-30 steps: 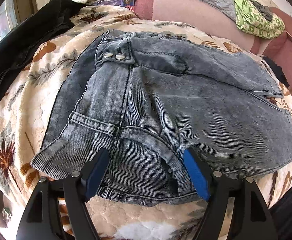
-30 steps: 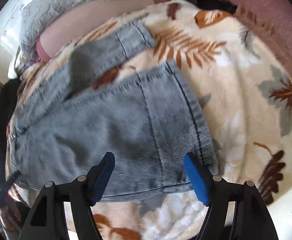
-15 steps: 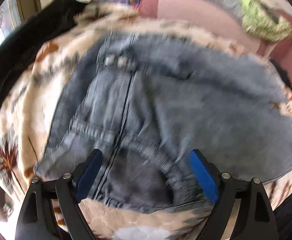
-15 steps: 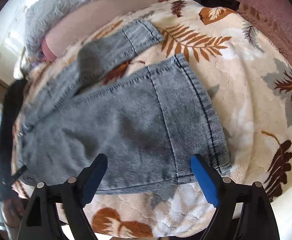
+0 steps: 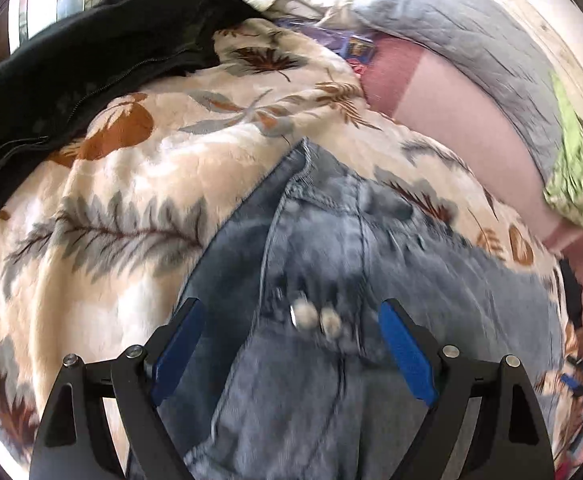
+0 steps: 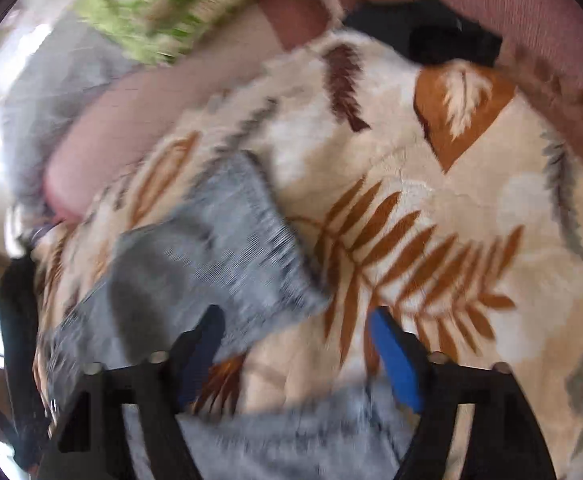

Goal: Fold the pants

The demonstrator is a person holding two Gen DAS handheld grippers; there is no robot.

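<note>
Grey-blue denim pants (image 5: 331, 264) lie spread on a cream blanket with leaf prints (image 5: 131, 184). In the left wrist view my left gripper (image 5: 289, 340) is open and empty above the waistband, with two metal buttons (image 5: 317, 318) between its blue pads. In the right wrist view my right gripper (image 6: 297, 344) is open and empty above the blanket (image 6: 431, 208), between the far pant leg's hem (image 6: 247, 240) and the near leg (image 6: 291, 440). Both views are blurred by motion.
A black jacket (image 5: 71, 64) lies at the far left. A grey quilt (image 5: 471, 40), a green cloth (image 5: 571, 176) and a pink sofa back (image 5: 451, 112) lie behind. A black item (image 6: 443, 36) sits at the blanket's far edge.
Both grippers have moved forward over the pants. The left went from the near hem area up to the waistband buttons. The right passed the near leg toward the far leg's hem. Both stay open.
</note>
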